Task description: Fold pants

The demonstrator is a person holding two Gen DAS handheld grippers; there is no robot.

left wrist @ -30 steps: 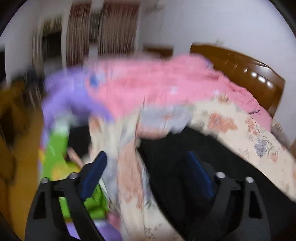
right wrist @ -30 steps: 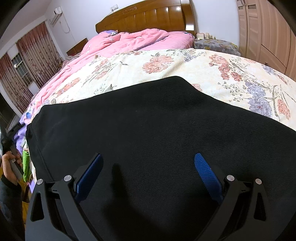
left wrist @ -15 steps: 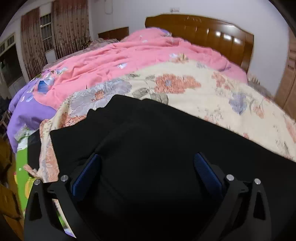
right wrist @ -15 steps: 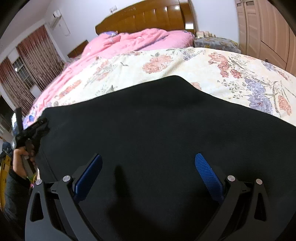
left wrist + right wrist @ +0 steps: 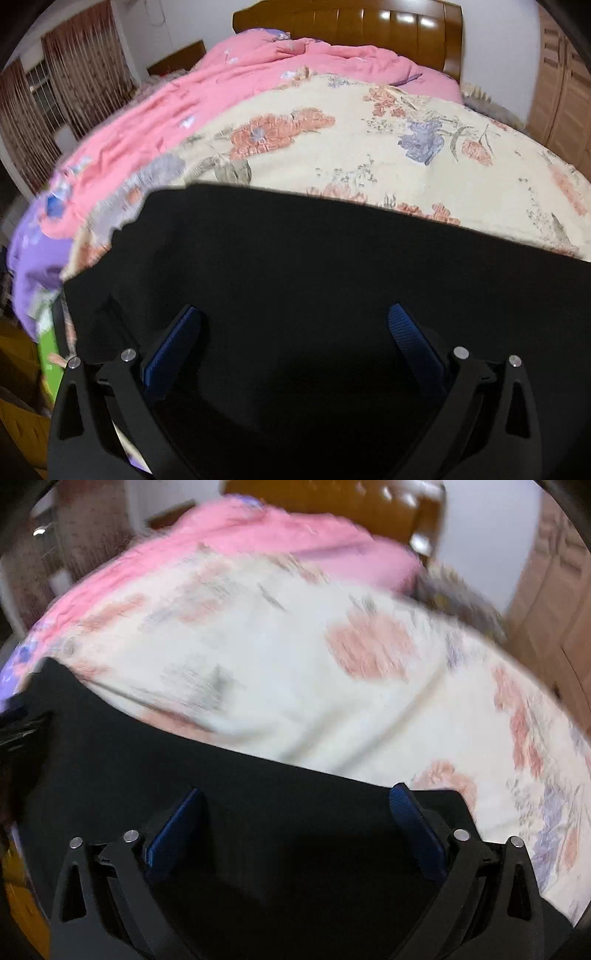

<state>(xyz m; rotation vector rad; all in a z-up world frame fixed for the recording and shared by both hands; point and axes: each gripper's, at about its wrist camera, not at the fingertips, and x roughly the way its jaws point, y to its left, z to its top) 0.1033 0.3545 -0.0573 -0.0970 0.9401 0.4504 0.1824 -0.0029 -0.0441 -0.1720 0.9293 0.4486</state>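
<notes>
Now, view by view:

Left wrist view, pants: my black pants (image 5: pixel 314 280) fill the lower half of the frame, spread flat on the floral bedspread (image 5: pixel 424 158), so the cloth lies smooth enough to fold.
Left wrist view, tool: my left gripper (image 5: pixel 295 332) hangs over the cloth with its blue pads (image 5: pixel 173 343) spread wide and nothing pinched between them; I judge it is ready to take a fresh hold.
Left wrist view, edge: the pants' left edge runs down the lower left of the frame, beside the pink quilt (image 5: pixel 207 92), likely the side I fold from.
Right wrist view, pants: the picture is blurred; the pants (image 5: pixel 258 794) cross the lower frame, their right corner ending at lower right, just by my right pad.
Right wrist view, tool: my right gripper (image 5: pixel 295 812) also stands wide apart, gripping nothing, placed near that corner, I judge, to pick it up.
Right wrist view, left edge: a dark shape at far left is too blurred to name.
</notes>
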